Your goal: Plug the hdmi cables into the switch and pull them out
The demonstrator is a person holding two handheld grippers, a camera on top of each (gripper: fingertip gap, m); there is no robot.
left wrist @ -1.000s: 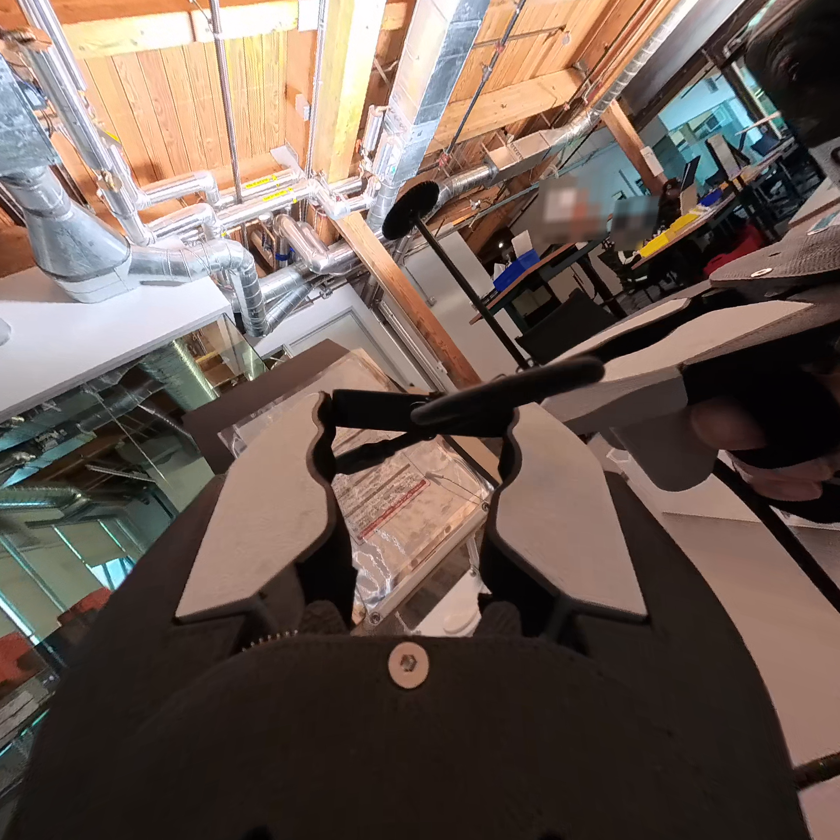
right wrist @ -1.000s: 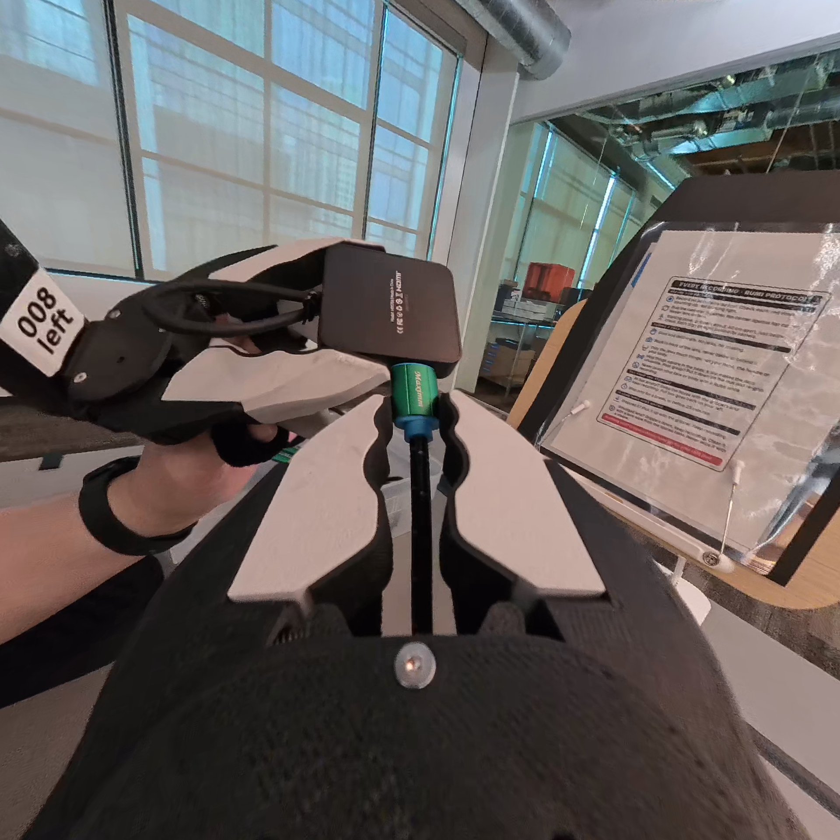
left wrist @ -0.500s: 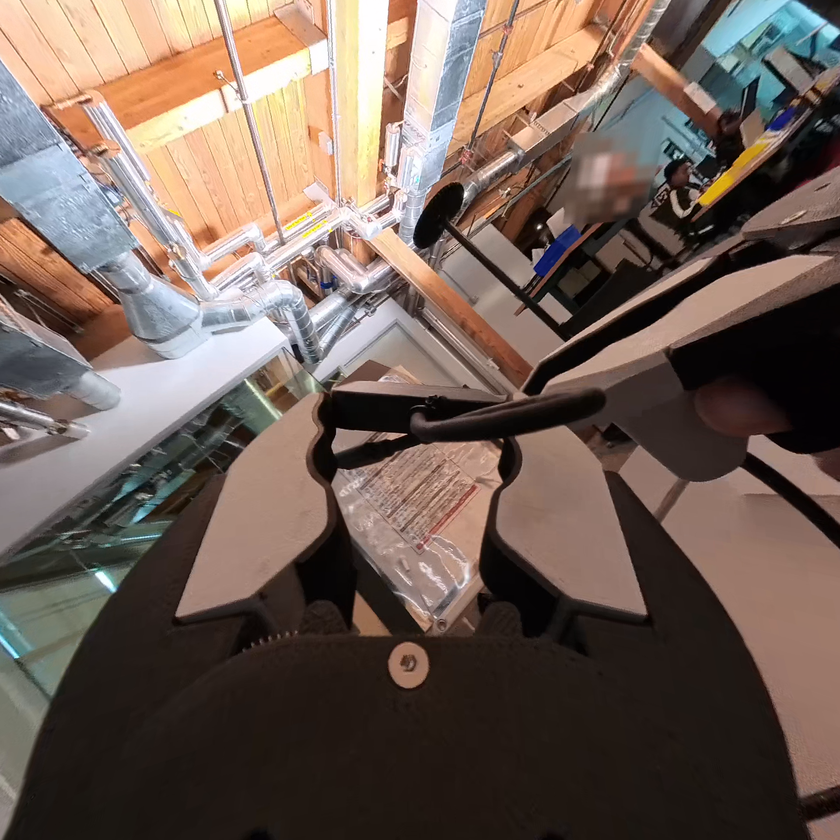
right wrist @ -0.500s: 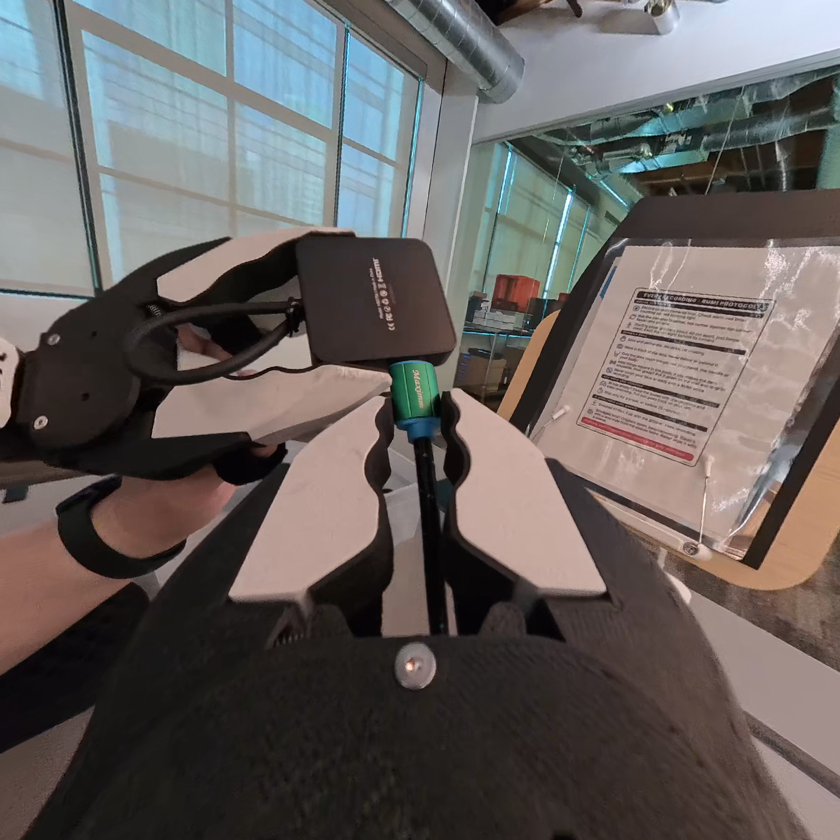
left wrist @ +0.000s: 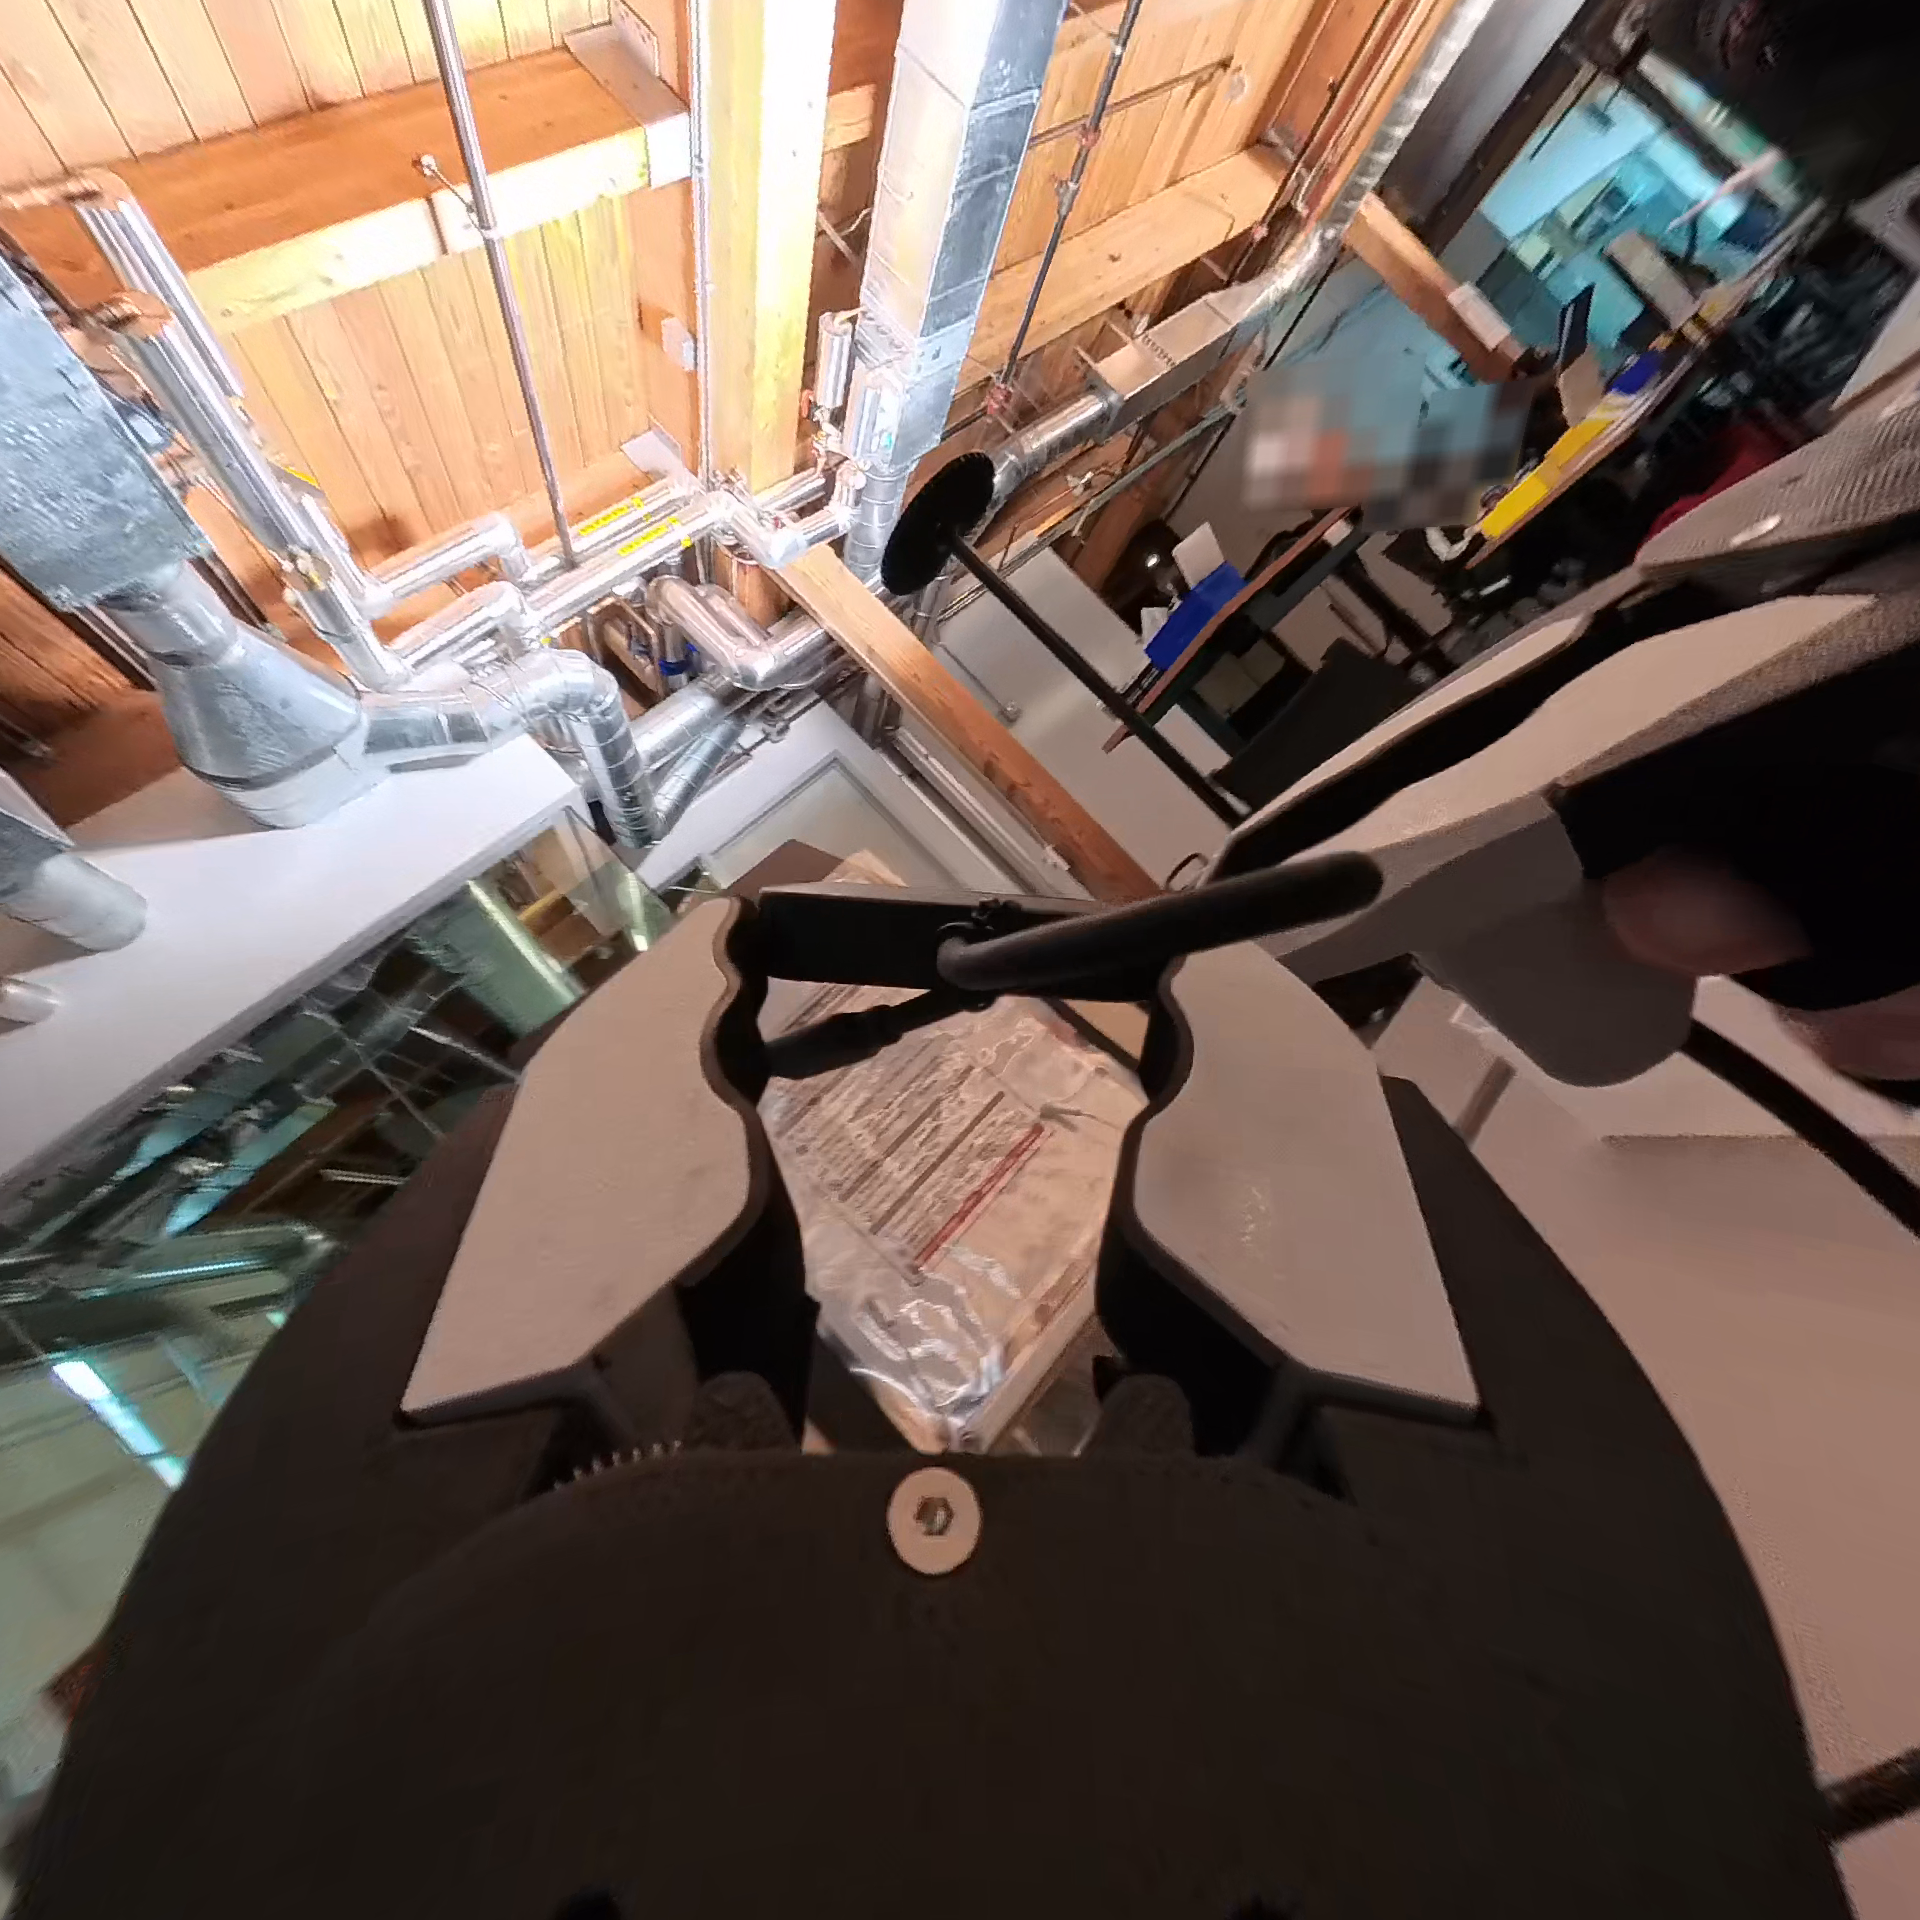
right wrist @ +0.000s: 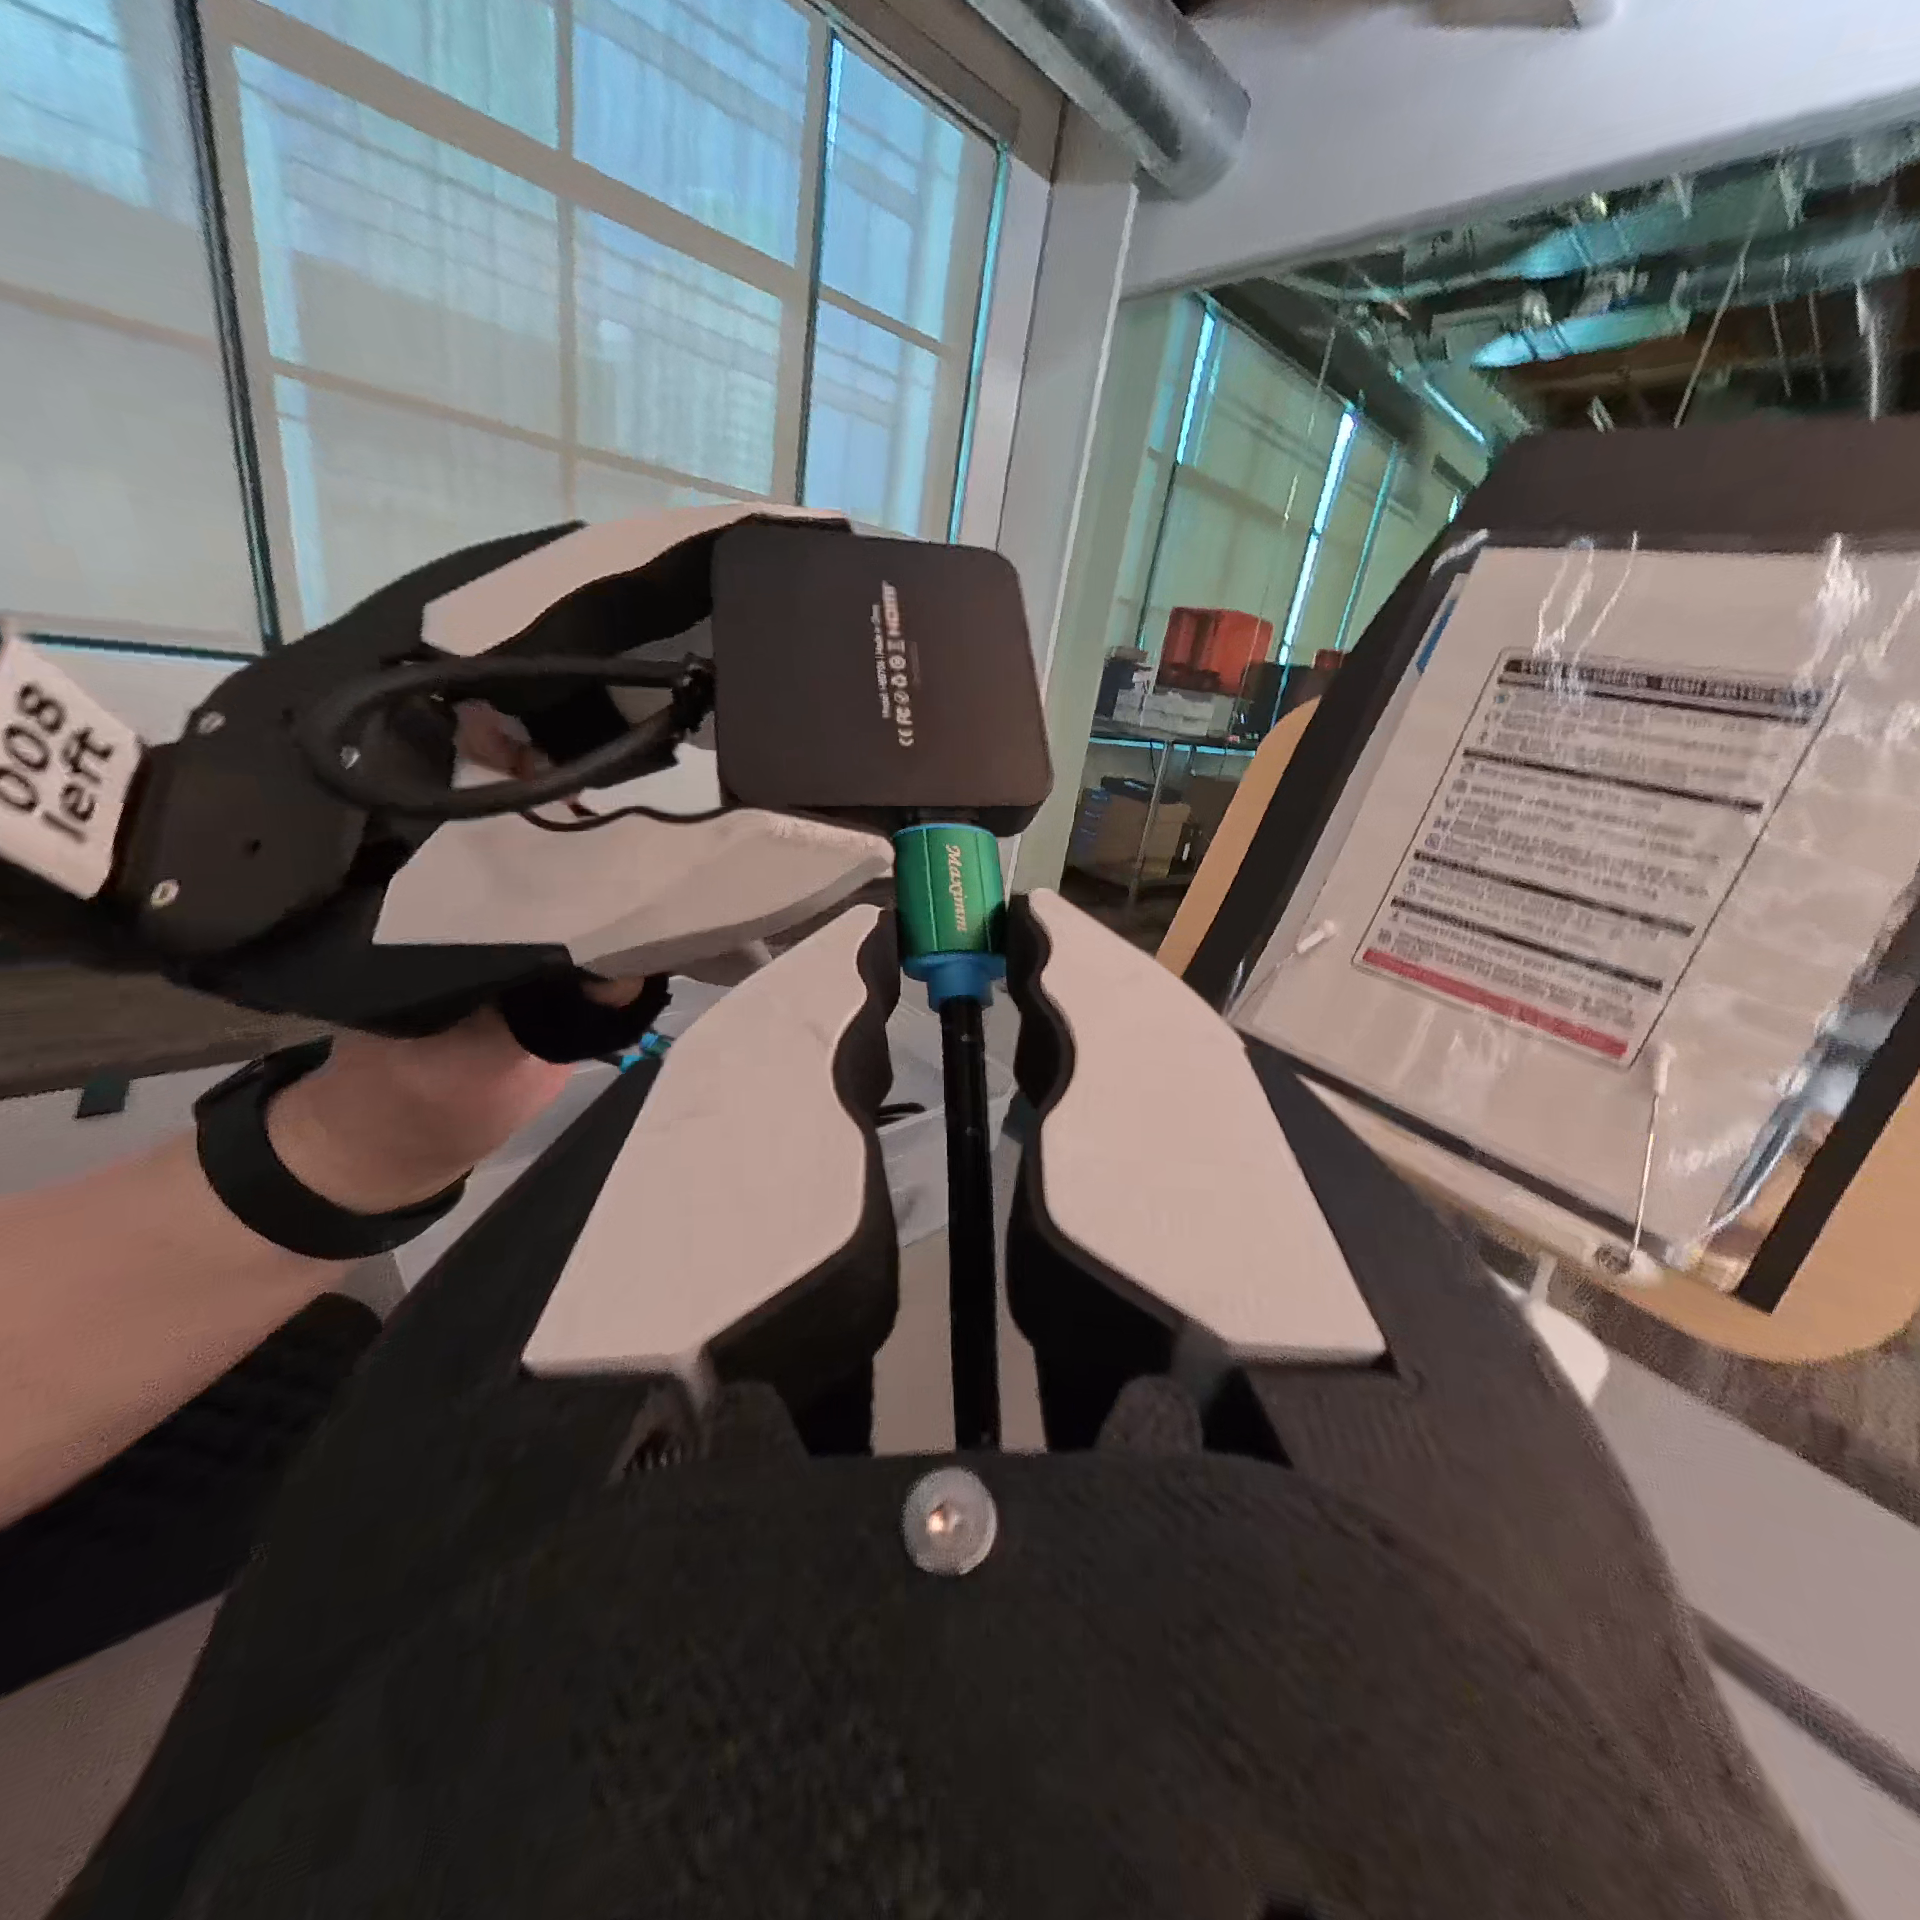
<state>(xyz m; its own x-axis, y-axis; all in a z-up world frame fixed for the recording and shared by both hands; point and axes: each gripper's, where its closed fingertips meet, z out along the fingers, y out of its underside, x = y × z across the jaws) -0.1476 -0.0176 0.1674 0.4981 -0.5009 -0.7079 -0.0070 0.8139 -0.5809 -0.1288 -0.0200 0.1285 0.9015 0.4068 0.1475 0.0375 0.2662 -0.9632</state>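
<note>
The left gripper (right wrist: 717, 727) clamps the black switch (right wrist: 878, 681) ahead of the right gripper (right wrist: 951, 925), whose fingers pinch the green HDMI plug (right wrist: 945, 899), seated in its port. An off-axis pull could twist the switch loose.

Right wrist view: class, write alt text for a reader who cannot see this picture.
The right gripper clamps the green metal plug of a black HDMI cable, seated in the bottom edge of a flat black square switch box. The left gripper holds that box from the left, a person's hand behind it. A laminated white instruction sheet stands at right, with large windows behind.
</note>
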